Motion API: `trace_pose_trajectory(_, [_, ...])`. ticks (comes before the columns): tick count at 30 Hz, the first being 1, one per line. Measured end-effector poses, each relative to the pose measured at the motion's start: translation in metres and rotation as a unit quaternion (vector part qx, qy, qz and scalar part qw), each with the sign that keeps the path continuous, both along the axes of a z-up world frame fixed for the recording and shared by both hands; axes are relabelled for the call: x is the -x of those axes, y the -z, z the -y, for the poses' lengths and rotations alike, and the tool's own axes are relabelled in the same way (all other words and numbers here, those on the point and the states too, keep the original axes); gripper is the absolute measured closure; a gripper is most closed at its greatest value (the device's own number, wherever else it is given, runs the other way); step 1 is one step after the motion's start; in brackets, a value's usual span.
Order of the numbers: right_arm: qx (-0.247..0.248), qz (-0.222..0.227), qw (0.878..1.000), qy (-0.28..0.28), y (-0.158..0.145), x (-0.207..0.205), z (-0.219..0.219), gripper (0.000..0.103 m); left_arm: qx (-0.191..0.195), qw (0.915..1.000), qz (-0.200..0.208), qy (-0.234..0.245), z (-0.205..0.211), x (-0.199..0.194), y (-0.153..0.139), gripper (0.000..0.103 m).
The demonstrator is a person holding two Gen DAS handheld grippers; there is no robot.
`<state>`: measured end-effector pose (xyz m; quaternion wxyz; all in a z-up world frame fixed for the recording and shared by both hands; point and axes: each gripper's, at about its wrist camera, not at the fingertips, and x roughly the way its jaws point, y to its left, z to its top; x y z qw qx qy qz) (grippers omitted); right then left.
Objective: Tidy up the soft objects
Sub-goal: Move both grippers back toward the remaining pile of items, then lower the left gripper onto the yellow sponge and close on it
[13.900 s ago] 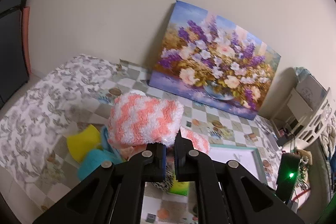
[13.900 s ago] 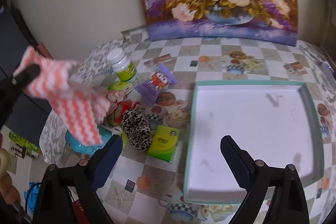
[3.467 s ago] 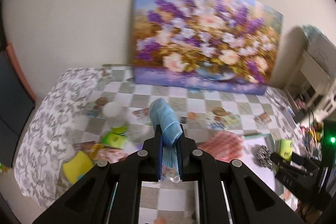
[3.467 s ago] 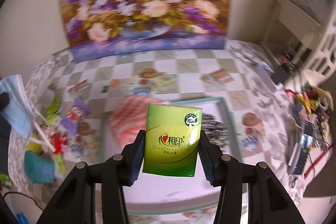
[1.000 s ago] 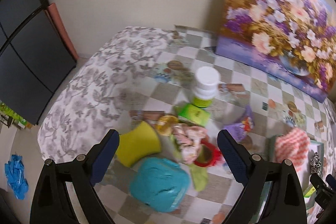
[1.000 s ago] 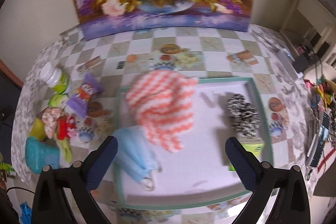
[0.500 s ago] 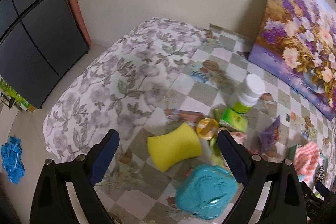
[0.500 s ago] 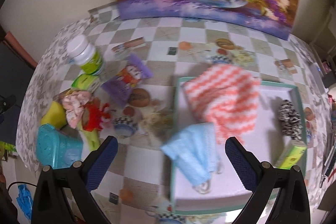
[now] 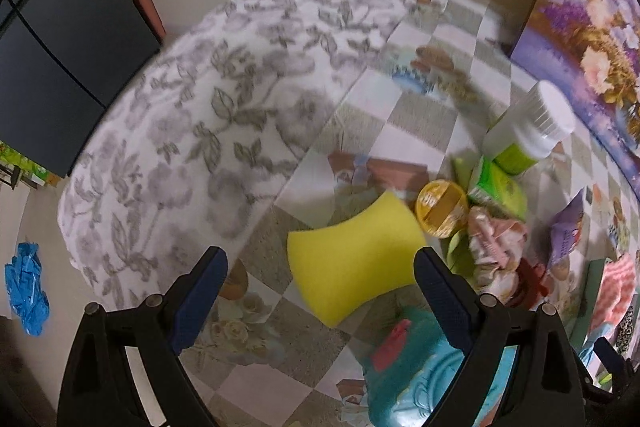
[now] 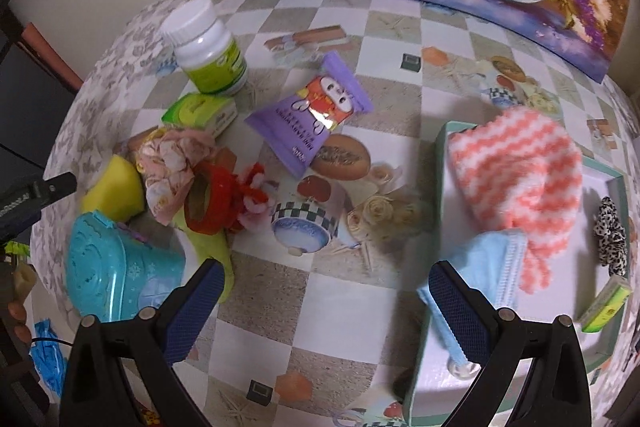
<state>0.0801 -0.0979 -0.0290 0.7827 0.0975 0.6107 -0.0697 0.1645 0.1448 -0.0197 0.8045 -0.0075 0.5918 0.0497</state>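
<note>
Both tongs stand wide apart, holding nothing. The left tongs [image 9: 320,279] hover above the yellow sponge [image 9: 354,261], which lies on the bench [image 9: 408,131] just beside a teal container [image 9: 416,379] — somewhat blurred here. The right tongs [image 10: 326,291] hang over bare checked cloth. In the tray [image 10: 612,183] lie the striped cloth [image 10: 516,179], blue mask [image 10: 484,267], spotted scrunchie [image 10: 610,231] and green tissue pack [image 10: 604,303].

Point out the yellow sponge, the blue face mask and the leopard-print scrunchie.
yellow sponge [image 9: 354,259], left wrist view, middle of its flat top face.
blue face mask [image 10: 486,263], right wrist view, on its pleated body in the tray.
leopard-print scrunchie [image 10: 611,235], right wrist view, middle of the bunched fabric.
</note>
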Motion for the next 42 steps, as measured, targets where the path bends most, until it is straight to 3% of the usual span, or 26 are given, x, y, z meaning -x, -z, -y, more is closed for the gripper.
trace_pose_trajectory(7, [0.007, -0.007, 1.0, -0.003, 0.005, -0.003, -0.002, 0.0, 0.003, 0.9994, -0.031, -0.014, -0.011, 0.0, 0.026, 0.008])
trace_pose_trajectory(18, [0.01, -0.009, 1.0, -0.006, 0.005, -0.002, -0.002, 0.0, 0.048, 0.996, -0.058, -0.05, -0.023, 0.002, 0.048, 0.008])
trace_pose_trajectory(26, [0.008, -0.009, 1.0, -0.003, 0.005, -0.001, 0.002, 0.0, -0.021, 0.9978, -0.048, 0.04, -0.003, -0.003, 0.037, 0.008])
trace_pose_trajectory(36, [0.007, -0.017, 1.0, 0.012, 0.007, -0.001, 0.014, 0.0, 0.025, 0.994, -0.061, 0.087, -0.01, -0.02, 0.046, 0.008])
trace_pose_trajectory(42, [0.003, -0.021, 1.0, 0.022, 0.009, -0.002, 0.021, 0.0, 0.0, 0.9865, -0.075, 0.145, 0.008, -0.043, 0.051, 0.008])
